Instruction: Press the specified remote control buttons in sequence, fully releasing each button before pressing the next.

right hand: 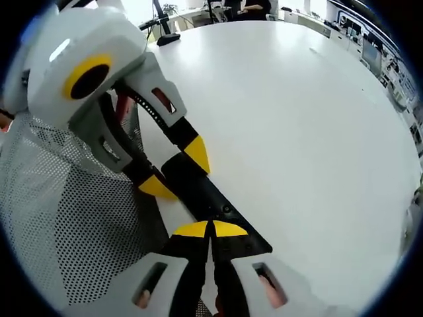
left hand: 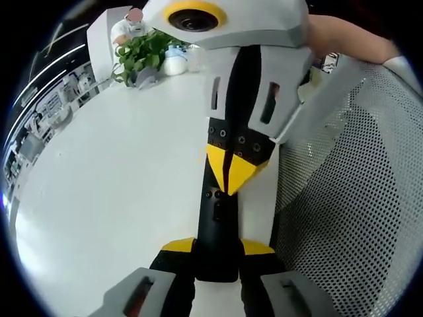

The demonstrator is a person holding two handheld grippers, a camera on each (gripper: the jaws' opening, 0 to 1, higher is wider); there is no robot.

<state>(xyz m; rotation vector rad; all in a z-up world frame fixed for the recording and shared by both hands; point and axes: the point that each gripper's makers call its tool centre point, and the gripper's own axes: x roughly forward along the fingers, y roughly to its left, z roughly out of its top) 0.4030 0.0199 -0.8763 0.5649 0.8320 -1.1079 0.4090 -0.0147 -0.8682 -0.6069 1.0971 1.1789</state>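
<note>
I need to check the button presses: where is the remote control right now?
The remote control lies at the white table's edge beside the mesh chair, held between the left hand-held gripper's jaws, the right hand-held gripper's closed tips on it.

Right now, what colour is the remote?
Black; the remote shows best in the left gripper view.

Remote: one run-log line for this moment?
remote on table | left gripper gripping its end | right gripper shut, tips on buttons
</note>
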